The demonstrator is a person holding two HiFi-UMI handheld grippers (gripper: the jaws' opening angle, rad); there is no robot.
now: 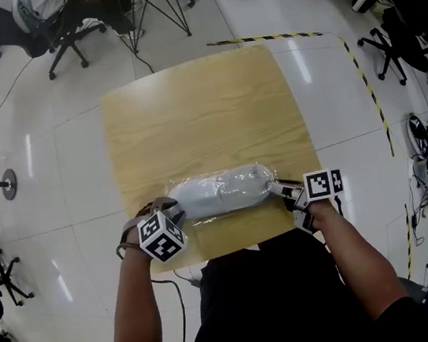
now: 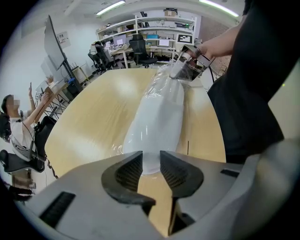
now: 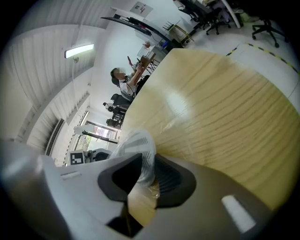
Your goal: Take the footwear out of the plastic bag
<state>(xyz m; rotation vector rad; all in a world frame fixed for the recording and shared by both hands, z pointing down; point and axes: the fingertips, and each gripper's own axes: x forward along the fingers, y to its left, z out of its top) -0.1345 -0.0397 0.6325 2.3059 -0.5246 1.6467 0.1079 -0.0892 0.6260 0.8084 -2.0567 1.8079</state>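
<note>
In the head view, the plastic bag (image 1: 221, 191) lies lengthwise across the lower part of the table (image 1: 203, 96), close to its near edge, with a pale shoe (image 1: 202, 197) filling most of it. The left gripper (image 1: 174, 211) sits at the bag's left end and the right gripper (image 1: 282, 190) at its tapered right end. In the left gripper view, the fingers (image 2: 129, 171) stand narrow, with the rounded near end of the bag (image 2: 157, 117) pinched between their tips at lower centre. The shoe runs away from them up the frame over the table (image 2: 93, 112) to the right gripper (image 2: 185, 70) at upper right, where the clear film bunches. That bunching suggests the mouth is at that end, though I cannot tell for sure. In the right gripper view, the fingers (image 3: 171, 176) are also narrow, closed on crinkled film and on a white, mesh-like bit of the shoe (image 3: 138, 145) at lower left, with bare table (image 3: 225, 108) beyond. With both ends clamped, pulling apart would likely only stretch the film. The better course seems to be for the right gripper (image 3: 147, 176) to hold film alone at the mouth. The left gripper (image 2: 151, 164) could then press the shoe through the closed end and work it out low over the table.
</note>
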